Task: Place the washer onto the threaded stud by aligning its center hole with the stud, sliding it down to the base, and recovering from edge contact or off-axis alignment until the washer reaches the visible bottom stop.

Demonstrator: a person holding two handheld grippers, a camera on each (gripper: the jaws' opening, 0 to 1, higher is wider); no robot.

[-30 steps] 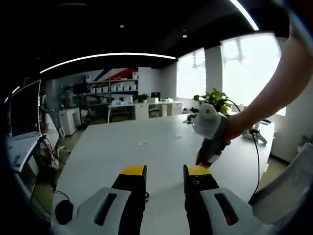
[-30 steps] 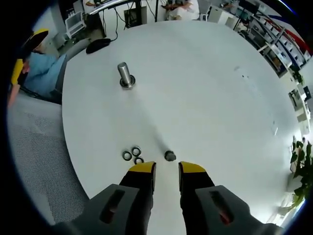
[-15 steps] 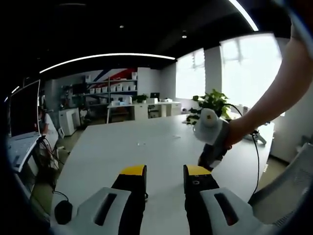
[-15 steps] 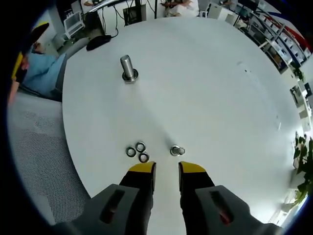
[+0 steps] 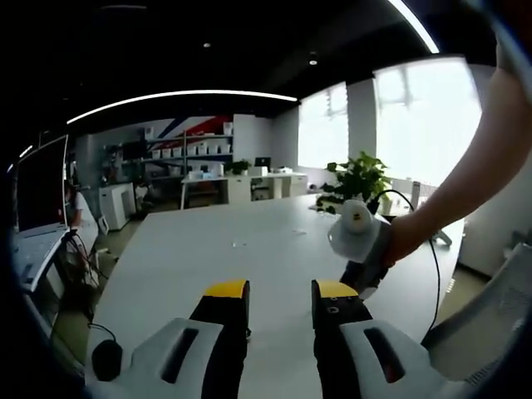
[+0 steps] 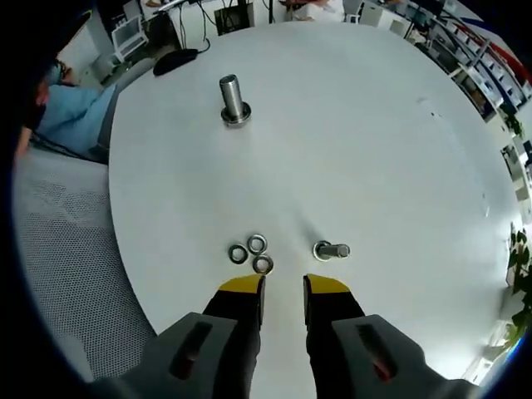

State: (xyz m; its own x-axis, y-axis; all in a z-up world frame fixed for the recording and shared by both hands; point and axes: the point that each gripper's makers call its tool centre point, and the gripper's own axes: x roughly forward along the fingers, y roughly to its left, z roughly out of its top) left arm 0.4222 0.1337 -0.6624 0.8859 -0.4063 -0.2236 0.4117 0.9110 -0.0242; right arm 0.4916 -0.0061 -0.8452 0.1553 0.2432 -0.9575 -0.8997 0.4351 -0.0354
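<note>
Three small silver metal washers lie clustered on the round white table, just beside a short steel threaded stud lying on its side. Both sit just ahead of the right gripper, whose yellow-tipped jaws are spread and empty. Beyond the washers stands a tall upright metal stud — well apart. Left gripper hovers, jaws parted, holding nothing.

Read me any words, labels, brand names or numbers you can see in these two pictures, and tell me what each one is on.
No text can be read.
The red and blue wall marking in the left gripper view shows no letters.
The boxes on the shelves are too small and blurred to read.
The washers, the upright stud and both grippers' jaws show no markings.
</note>
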